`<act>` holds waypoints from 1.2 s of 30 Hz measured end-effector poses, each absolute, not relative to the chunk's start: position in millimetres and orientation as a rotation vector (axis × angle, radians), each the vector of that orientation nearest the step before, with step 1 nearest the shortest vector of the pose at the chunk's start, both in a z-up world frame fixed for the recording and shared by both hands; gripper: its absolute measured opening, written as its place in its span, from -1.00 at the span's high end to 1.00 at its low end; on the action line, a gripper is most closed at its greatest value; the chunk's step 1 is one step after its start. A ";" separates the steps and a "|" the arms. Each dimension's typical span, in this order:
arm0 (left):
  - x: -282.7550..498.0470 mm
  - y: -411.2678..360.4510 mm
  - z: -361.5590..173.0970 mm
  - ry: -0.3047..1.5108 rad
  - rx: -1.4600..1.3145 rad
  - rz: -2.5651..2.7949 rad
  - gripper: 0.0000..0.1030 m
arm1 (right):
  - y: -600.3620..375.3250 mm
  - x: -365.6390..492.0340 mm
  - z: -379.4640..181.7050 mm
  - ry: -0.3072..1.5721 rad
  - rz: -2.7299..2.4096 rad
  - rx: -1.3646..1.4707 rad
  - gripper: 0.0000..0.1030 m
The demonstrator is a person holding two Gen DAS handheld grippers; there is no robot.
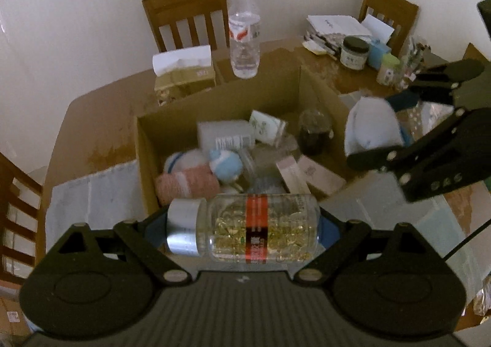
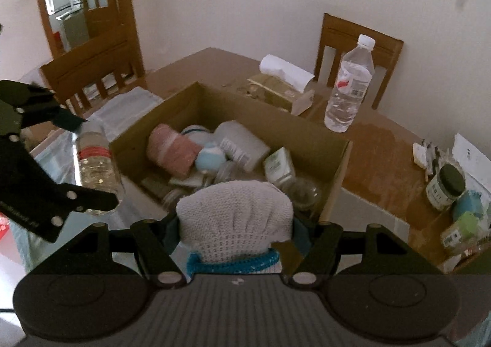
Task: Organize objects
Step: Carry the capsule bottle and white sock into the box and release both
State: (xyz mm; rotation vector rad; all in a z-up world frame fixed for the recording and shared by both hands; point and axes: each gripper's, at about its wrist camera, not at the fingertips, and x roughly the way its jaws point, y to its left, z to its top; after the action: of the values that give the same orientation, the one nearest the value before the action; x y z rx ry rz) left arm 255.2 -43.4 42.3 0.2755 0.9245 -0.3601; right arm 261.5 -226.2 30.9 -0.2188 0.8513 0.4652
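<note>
Lying crosswise between left gripper (image 1: 244, 231) pads: capsule bottle (image 1: 245, 228)

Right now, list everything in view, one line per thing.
capsule bottle: 1, clear with silver cap and red band, held sideways in left gripper
knitted item: 1, white with blue trim, in right gripper
cardboard box: 1, brown, table centre, holding assorted items
water bottle: 1, clear, behind box
tissue box: 1, tan, beside water bottle
dark-lidded jar: 1, table's far side
chairs: wooden, around table
left gripper: black
right gripper: black
</note>
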 end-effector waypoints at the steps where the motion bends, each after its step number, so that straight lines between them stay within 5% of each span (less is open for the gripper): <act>1: 258.4 -44.3 42.8 0.922 0.274 -0.357 -0.81 | -225.8 265.6 28.5 0.858 0.459 -0.220 -0.54; 7: 276.0 -46.3 42.9 0.918 0.272 -0.348 -0.81 | -228.0 269.9 26.1 0.862 0.438 -0.218 -0.95; 36: 307.6 -49.8 35.1 0.938 0.196 -0.293 -0.94 | -232.9 273.7 36.9 0.872 0.388 -0.186 -1.00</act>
State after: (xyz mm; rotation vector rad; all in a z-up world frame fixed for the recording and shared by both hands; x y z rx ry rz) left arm 307.6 -49.8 35.1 0.1964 0.9377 -0.2925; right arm 273.7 -232.9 36.9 -0.1858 0.8724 0.3875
